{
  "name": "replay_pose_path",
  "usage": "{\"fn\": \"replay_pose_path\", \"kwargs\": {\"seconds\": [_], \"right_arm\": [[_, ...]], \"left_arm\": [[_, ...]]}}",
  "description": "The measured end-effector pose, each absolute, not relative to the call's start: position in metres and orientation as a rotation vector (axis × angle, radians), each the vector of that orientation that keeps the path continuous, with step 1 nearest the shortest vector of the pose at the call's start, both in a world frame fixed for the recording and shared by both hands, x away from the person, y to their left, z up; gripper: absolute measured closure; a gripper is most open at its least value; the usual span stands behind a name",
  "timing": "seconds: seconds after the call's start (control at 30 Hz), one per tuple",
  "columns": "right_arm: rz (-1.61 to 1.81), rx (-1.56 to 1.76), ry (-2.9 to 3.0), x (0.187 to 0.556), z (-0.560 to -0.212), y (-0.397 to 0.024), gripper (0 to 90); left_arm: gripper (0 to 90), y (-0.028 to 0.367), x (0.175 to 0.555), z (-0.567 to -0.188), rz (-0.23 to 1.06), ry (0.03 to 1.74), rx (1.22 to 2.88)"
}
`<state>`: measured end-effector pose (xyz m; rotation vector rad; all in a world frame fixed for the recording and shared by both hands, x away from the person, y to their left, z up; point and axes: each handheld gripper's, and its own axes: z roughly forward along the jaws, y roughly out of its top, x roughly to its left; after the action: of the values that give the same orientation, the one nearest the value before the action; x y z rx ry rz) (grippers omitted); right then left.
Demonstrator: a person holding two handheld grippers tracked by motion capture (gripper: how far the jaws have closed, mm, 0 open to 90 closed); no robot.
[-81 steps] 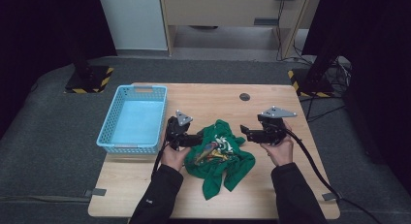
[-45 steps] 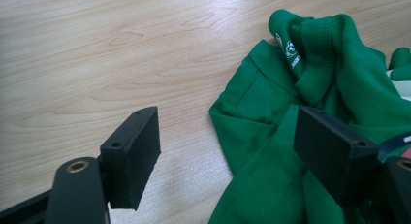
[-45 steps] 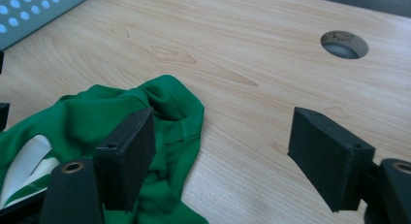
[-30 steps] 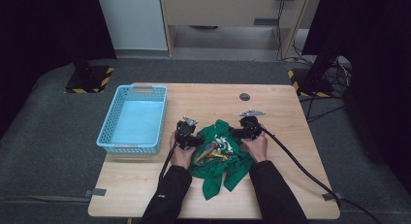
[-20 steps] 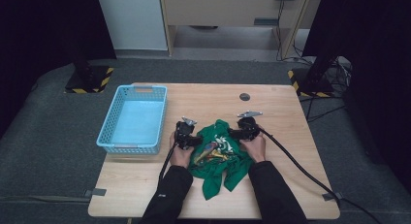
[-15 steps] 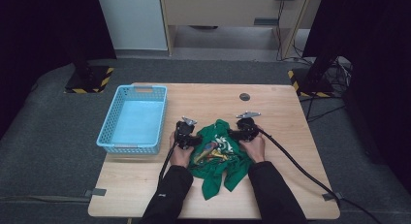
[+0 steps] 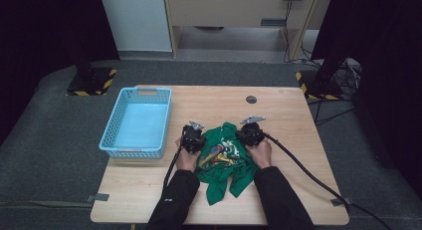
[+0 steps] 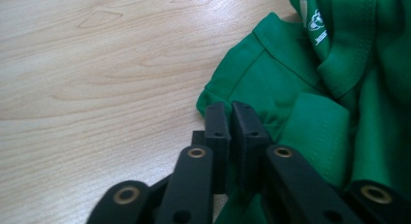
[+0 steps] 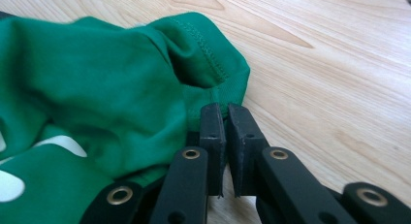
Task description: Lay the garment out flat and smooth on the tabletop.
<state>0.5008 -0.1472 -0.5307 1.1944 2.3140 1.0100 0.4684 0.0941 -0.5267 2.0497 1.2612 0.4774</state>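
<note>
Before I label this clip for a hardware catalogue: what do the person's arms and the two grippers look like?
Dark long sleeves cover both forearms. The left gripper and right gripper are black, each topped by a grey three-cornered plate and trailing a black cable. Their flat black jaws carry brass-coloured rivets.

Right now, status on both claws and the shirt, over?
Left claw and right claw just closed, each pinching a shirt edge. Shirt crumpled on table. Basket off to the left, nothing in the way.

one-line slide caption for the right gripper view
Right gripper fingers shut on a green shirt hem on the wooden table.
</note>
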Motion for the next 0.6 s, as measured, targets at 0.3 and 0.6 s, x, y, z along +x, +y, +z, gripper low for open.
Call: {"fn": "replay_pose_path", "kwargs": {"seconds": [0.3, 0.6], "right_arm": [[0.943, 1.176, 2.315, 0.5, -0.528, -0.15, 87.4], [0.88, 1.231, 2.278, 0.502, -0.526, -0.166, 87.3]], "left_arm": [[87.5, 0.098, 0.471, -0.525, 0.499, 1.271, 2.077], [87.4, 0.116, 0.473, -0.524, 0.519, 1.329, 2.055]]}}
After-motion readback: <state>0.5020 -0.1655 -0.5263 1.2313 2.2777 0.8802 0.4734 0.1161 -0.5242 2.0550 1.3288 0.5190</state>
